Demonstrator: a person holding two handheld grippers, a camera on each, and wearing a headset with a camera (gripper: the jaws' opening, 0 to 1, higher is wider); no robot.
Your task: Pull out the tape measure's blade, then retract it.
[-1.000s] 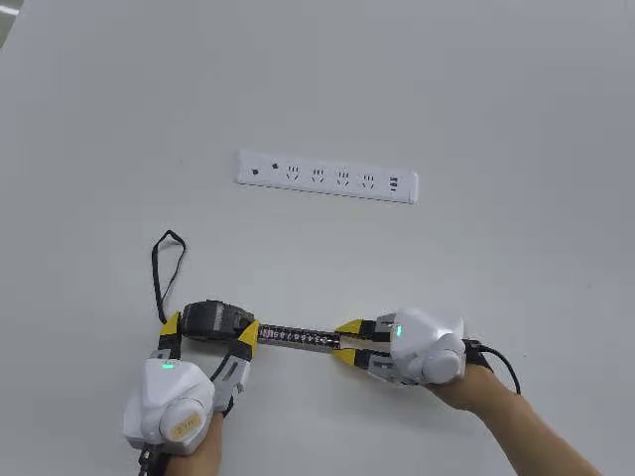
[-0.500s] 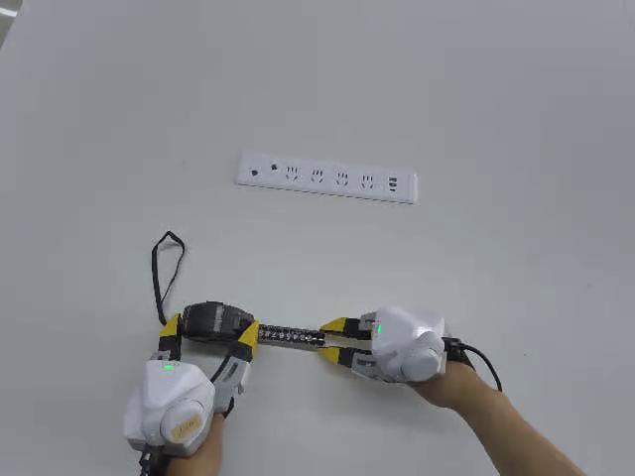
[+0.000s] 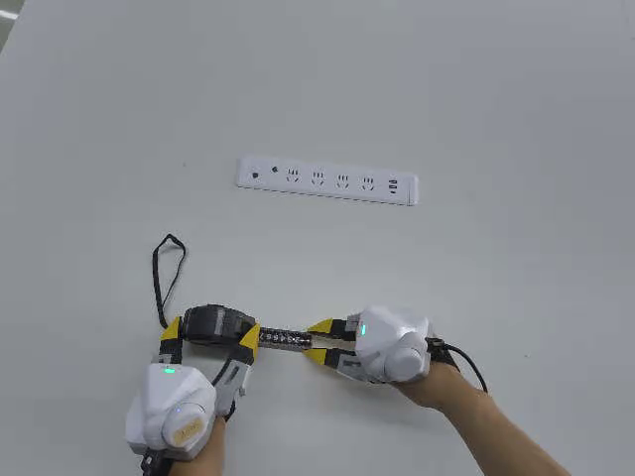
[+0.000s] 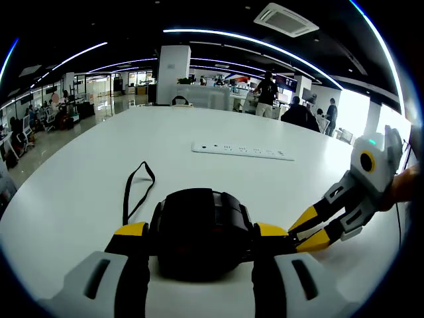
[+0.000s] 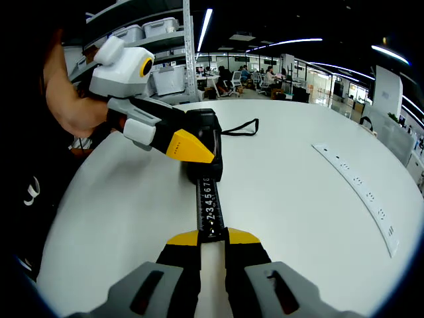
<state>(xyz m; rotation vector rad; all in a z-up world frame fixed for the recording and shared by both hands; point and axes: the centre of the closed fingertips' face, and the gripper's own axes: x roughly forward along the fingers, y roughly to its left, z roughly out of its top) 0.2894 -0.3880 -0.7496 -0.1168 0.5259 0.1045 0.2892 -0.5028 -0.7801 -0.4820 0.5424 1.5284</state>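
Black tape measure (image 3: 213, 322) sat on the white worktop (image 3: 446, 119), clamped in the jaws of the left gripper (image 3: 209, 334), its short blade (image 3: 283, 339) pointing rightward, lengthwise left-to-right, pinched at its tip by the jaws of the right gripper (image 3: 316, 340).

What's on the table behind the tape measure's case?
A black wrist strap loops away behind the case, and farther back lies a white power strip. Where the strap joins the case is hidden by the left gripper.
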